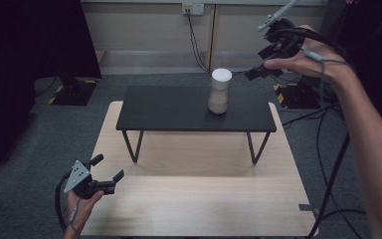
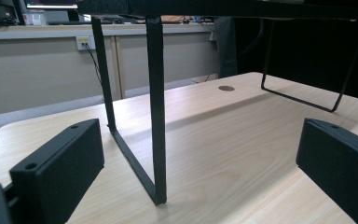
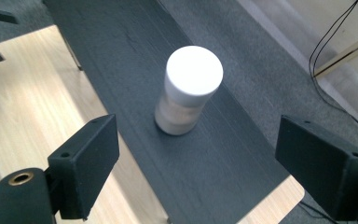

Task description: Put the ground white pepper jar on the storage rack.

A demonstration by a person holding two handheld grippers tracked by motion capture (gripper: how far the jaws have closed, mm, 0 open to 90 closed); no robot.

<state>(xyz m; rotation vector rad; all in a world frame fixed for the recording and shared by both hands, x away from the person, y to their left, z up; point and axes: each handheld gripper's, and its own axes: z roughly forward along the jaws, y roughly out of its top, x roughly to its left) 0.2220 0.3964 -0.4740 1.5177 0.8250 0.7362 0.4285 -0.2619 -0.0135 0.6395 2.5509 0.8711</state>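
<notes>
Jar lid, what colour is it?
White. The lid tops a beige jar on the black shelf; it shows best in the right gripper view.

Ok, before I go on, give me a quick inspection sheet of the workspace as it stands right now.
Surface: light wooden table with a low black shelf standing on its far half on thin metal legs.
Job's things: one cylindrical container with a white lid, upright on the shelf's right part, untouched.
Clutter: nothing seen.
Grippers: left gripper open, low at the table's near left corner, looking under the shelf; right gripper open, raised beyond the shelf's right end, aimed down at the container, apart from it.
Cables: each gripper trails one; more lie on the floor at right.
Surroundings: grey carpet, wall socket with a cable hanging, dark curtain at left.
</notes>
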